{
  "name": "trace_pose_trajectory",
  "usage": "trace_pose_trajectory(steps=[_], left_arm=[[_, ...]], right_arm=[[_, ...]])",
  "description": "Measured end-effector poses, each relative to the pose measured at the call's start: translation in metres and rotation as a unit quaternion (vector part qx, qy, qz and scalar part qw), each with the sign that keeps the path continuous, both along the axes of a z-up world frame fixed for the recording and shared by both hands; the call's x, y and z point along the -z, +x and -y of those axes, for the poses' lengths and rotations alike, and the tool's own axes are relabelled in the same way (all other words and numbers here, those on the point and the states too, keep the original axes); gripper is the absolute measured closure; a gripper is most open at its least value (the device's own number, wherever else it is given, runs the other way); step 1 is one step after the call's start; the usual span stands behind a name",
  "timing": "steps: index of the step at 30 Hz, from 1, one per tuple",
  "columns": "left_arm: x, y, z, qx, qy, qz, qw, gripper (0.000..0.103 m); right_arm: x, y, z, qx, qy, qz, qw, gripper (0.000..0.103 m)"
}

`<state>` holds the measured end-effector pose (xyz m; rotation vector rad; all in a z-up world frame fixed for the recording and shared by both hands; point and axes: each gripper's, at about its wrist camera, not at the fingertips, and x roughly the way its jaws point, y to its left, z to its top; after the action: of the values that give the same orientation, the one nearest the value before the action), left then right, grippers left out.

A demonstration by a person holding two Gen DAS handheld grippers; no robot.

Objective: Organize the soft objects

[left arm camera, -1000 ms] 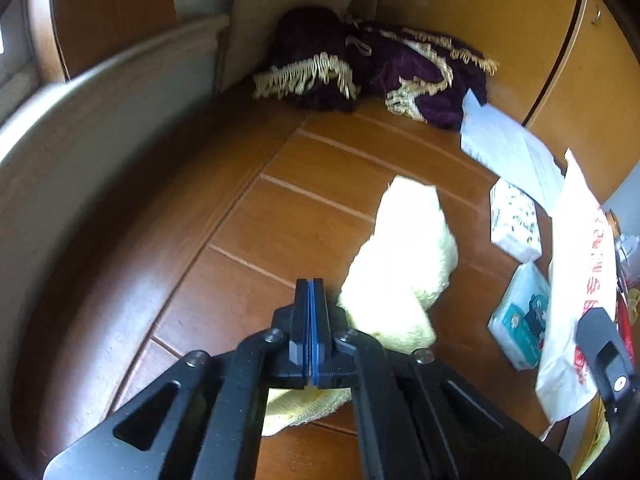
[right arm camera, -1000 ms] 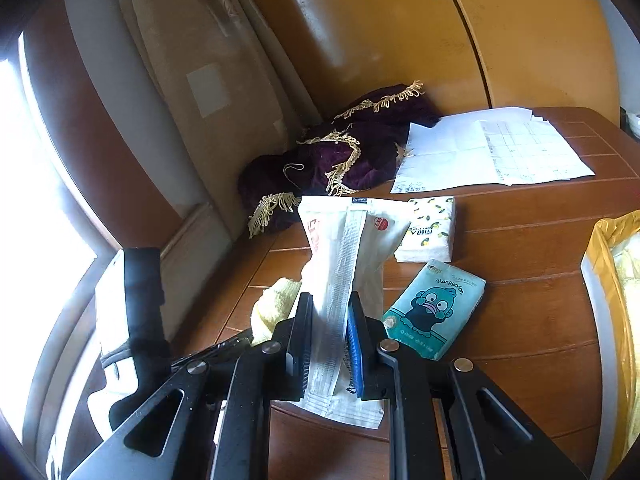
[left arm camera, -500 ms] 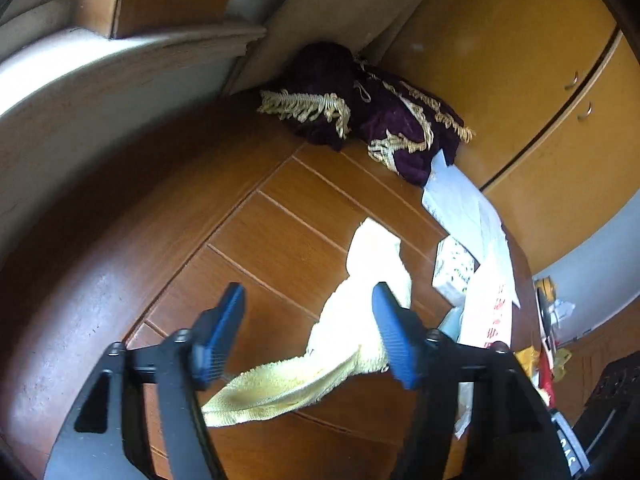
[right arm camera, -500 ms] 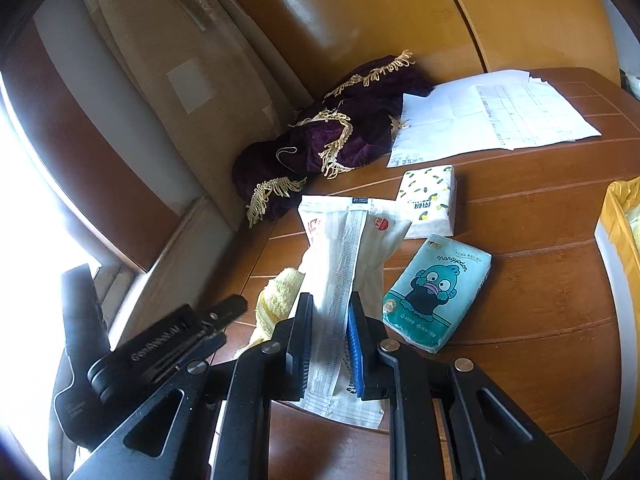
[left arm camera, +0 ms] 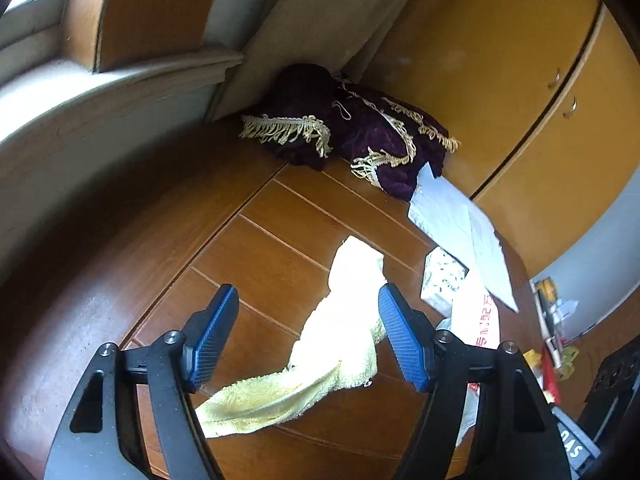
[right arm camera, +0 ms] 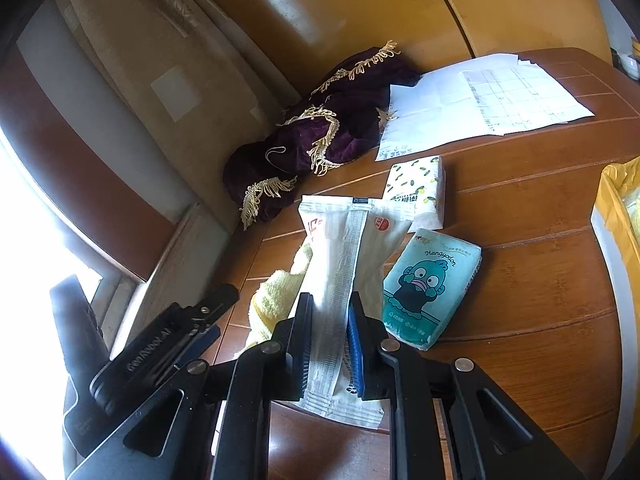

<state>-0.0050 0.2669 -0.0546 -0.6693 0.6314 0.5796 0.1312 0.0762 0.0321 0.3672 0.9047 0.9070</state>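
Your left gripper stood wide open above the crumpled pale-yellow terry towel on the brown wooden table. Your right gripper pinched a white plastic wipes packet, which hid the towel's 3 o'clock side.

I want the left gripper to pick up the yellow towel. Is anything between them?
Nothing visible. The left gripper is open and the yellow towel lies on the wooden table straight ahead between its fingers. The white packet, held by the right gripper, sits off to the towel's right.
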Motion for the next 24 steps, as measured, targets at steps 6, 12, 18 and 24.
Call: trace_pose_trajectory(steps=[6, 12, 18, 24], left_arm=[[0.015, 0.025, 0.023, 0.056, 0.03, -0.06, 0.9962, 0.032], [0.019, 0.024, 0.026, 0.053, 0.039, -0.074, 0.9951, 0.064], [0.016, 0.017, 0.033, 0.046, 0.052, -0.062, 0.9957, 0.071], [0.017, 0.012, 0.021, 0.029, 0.031, -0.043, 0.9982, 0.071]], right_arm=[[-0.005, -0.004, 0.0, -0.007, -0.001, 0.012, 1.0, 0.086], [-0.002, -0.006, -0.01, -0.01, -0.036, 0.019, 0.999, 0.088], [0.003, -0.006, -0.013, 0.0, -0.059, 0.021, 0.998, 0.088], [0.0, -0.005, -0.01, 0.0, -0.045, 0.014, 0.999, 0.088]])
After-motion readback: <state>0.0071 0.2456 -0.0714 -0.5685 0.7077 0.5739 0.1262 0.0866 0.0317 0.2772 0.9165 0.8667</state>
